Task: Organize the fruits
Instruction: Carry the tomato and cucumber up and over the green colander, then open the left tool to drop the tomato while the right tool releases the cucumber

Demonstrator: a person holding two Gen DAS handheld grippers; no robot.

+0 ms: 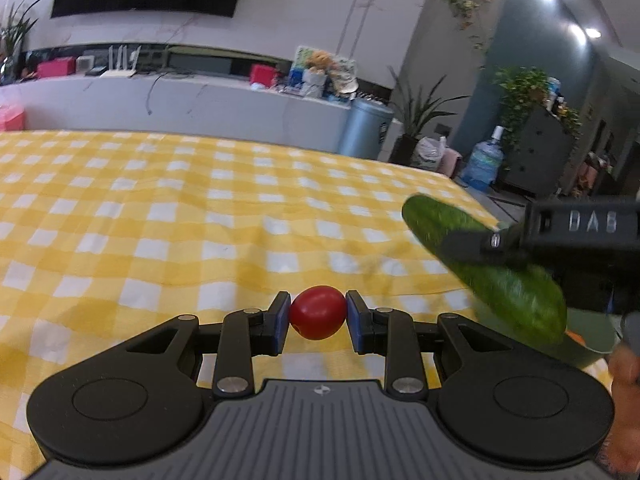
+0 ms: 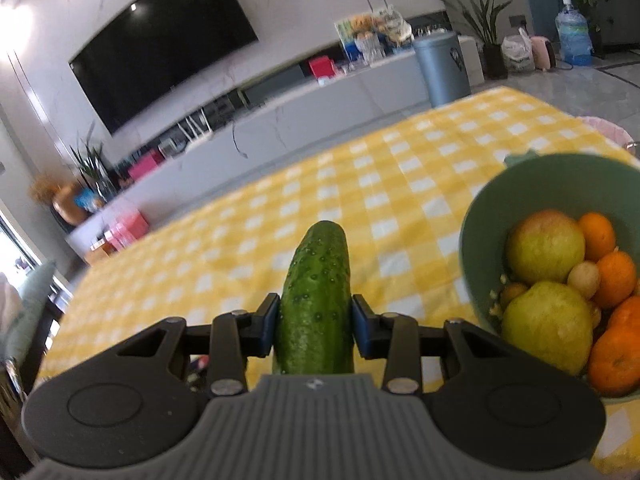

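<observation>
My left gripper (image 1: 318, 320) is shut on a small red tomato (image 1: 318, 317), held above the yellow checked tablecloth (image 1: 180, 220). My right gripper (image 2: 314, 326) is shut on a green cucumber (image 2: 318, 300) that points forward between the fingers. In the left wrist view the cucumber (image 1: 516, 292) and the right gripper (image 1: 472, 246) show at the right, above a green bowl (image 1: 592, 340). In the right wrist view the green bowl (image 2: 480, 216) sits at the right and holds two yellow-green apples (image 2: 546, 246), several oranges (image 2: 614, 280) and small yellow fruits.
The table's far edge runs across both views. Beyond it stand a low white cabinet (image 1: 180, 100) with a TV above, a blue bin (image 1: 366, 128), plants and a water bottle (image 1: 482, 164). A pink object (image 2: 608, 128) lies behind the bowl.
</observation>
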